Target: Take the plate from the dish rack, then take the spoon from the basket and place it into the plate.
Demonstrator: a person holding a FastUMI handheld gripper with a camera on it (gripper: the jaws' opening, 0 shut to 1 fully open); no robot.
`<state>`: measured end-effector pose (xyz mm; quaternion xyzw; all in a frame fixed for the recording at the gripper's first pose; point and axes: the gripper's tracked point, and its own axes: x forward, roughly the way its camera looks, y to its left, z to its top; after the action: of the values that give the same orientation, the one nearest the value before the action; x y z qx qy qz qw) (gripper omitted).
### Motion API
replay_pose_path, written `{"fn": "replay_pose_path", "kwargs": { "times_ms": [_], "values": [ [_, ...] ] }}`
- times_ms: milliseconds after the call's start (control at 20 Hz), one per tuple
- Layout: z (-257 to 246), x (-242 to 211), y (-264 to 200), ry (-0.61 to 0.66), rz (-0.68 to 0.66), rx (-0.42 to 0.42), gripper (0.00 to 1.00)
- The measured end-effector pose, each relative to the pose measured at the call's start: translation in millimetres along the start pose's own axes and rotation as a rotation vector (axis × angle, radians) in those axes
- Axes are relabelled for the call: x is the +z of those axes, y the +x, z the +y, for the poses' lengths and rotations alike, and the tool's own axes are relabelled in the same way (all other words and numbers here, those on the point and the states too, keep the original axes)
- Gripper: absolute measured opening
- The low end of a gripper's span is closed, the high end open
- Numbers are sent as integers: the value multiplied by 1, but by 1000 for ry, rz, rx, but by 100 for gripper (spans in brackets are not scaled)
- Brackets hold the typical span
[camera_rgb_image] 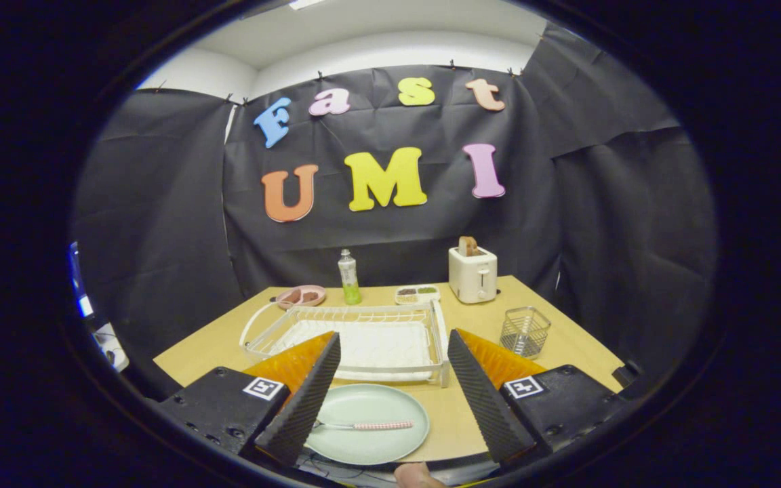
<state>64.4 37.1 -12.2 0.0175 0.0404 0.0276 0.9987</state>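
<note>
Spoon in the plate, fingers apart and empty.

Your gripper stands wide open with nothing held, straddling the pale green round plate where the metal spoon with the red-checked handle lies. Dip or swing now and a finger could clip the plate's rim and flip the spoon out. At 12 o'clock sits the clear plastic dish rack, at 2 the small wire basket, on a light wooden table; beyond, black cloth walls.
</note>
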Motion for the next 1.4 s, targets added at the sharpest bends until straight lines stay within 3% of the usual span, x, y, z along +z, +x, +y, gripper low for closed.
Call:
{"fn": "replay_pose_path", "kwargs": {
  "times_ms": [700,1400],
  "values": [
    [-38,15,-65,25,-116,-72,100],
    [-61,-2,-70,42,-106,-102,100]
  ]
}}
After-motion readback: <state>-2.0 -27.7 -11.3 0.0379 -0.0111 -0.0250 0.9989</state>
